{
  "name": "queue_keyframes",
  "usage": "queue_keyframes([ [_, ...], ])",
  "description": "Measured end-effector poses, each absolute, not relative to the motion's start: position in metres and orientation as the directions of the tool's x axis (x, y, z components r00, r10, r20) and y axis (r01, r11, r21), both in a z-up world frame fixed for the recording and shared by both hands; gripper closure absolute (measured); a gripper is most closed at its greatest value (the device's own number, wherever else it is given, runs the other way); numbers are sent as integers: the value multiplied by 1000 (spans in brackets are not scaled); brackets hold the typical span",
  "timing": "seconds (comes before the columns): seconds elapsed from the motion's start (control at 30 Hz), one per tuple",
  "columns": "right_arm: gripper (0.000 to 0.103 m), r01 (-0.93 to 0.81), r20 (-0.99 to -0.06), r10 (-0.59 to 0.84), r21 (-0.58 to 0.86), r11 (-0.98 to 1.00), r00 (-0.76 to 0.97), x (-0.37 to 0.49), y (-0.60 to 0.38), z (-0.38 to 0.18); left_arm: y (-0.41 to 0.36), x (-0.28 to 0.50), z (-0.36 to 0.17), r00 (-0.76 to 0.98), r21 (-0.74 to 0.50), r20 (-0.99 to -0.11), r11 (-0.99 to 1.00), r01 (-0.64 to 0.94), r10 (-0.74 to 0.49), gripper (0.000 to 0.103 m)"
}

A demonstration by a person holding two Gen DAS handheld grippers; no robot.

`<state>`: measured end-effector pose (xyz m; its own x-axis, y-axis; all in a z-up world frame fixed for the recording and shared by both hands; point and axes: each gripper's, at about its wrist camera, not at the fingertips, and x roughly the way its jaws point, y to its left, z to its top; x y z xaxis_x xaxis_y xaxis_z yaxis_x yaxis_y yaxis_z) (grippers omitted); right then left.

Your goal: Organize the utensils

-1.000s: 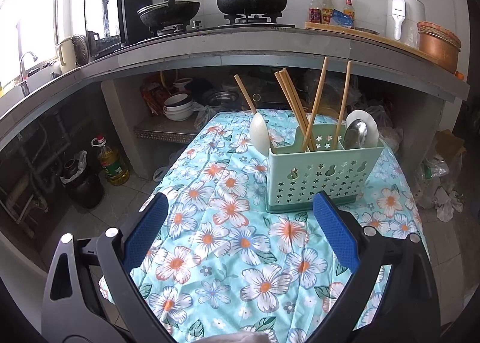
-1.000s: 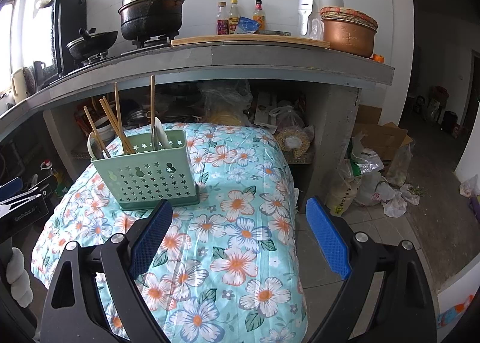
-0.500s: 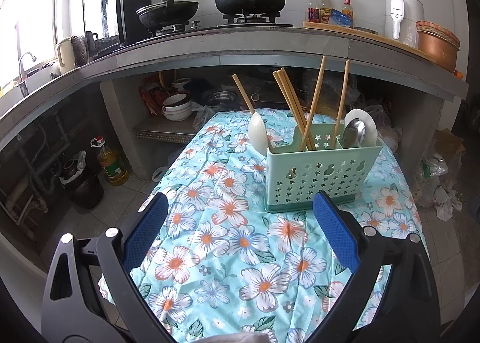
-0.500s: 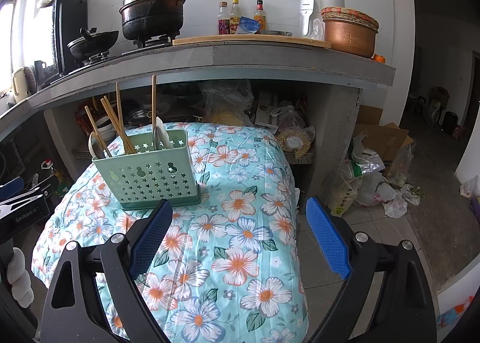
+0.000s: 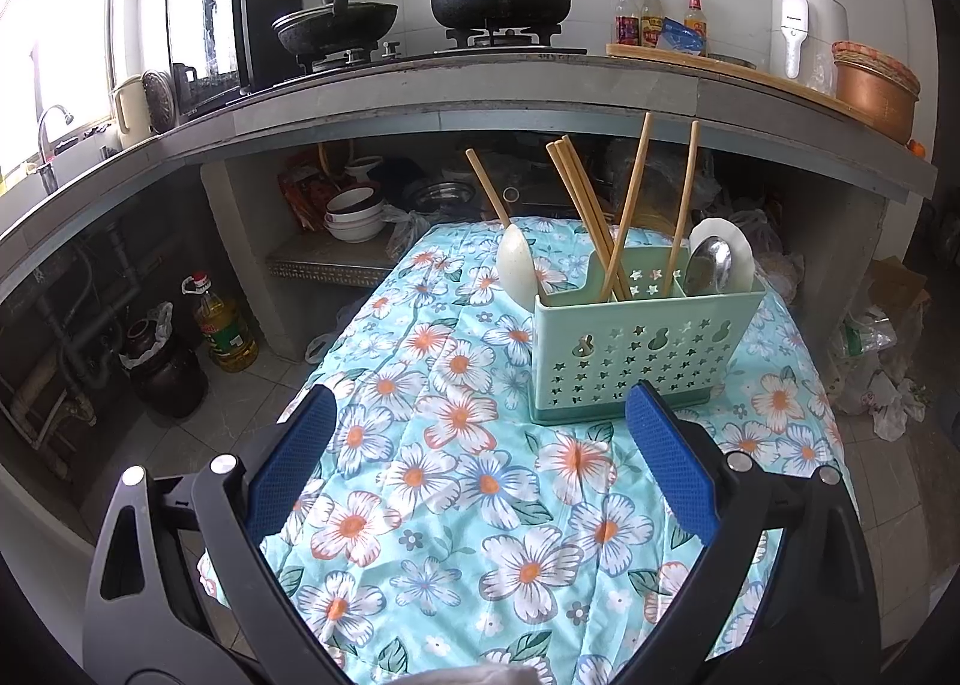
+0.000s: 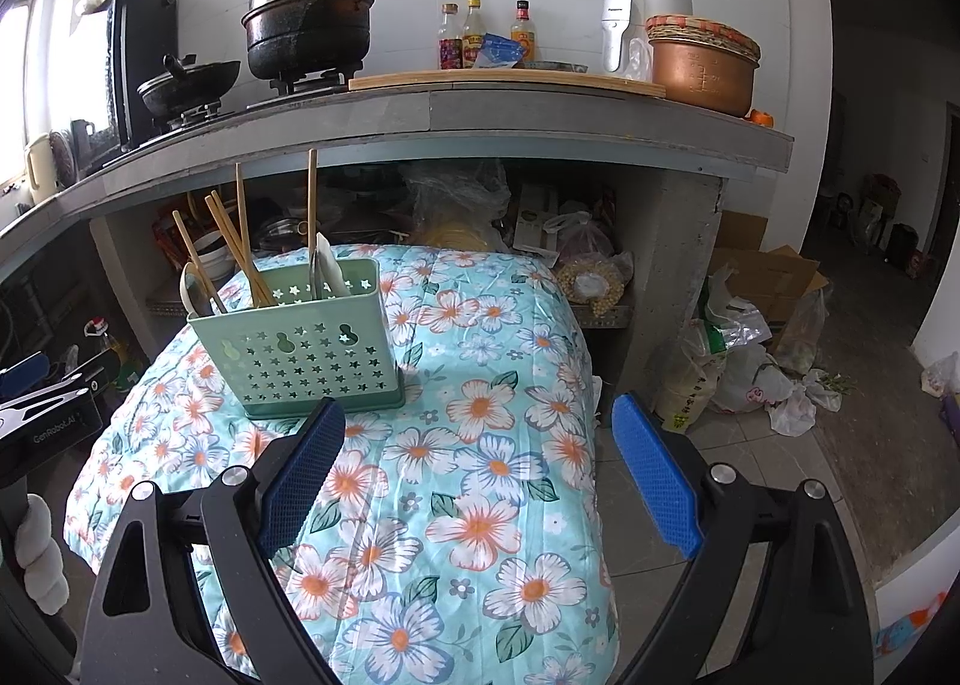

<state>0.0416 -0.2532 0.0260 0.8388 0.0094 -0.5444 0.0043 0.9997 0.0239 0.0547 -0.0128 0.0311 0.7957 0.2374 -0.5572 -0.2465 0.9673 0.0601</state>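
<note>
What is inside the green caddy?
The green caddy holds wooden chopsticks, a white spoon and a metal spoon; their lower ends are hidden by its walls.

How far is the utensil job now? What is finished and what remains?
It looks nearly done: the chopsticks, a white spoon and a metal spoon stand in the green holder, and no loose utensil shows on the floral cloth. The left gripper and right gripper are both open and empty. Whether they are sorted correctly by compartment cannot be judged.
</note>
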Motion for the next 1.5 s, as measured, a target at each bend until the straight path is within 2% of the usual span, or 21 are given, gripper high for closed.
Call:
queue_keyframes([
  [1.5,15,-4,-542,14,20,1000,840,44,-246,29,-10,56,32,799,64,-553,968,-242,237,10],
])
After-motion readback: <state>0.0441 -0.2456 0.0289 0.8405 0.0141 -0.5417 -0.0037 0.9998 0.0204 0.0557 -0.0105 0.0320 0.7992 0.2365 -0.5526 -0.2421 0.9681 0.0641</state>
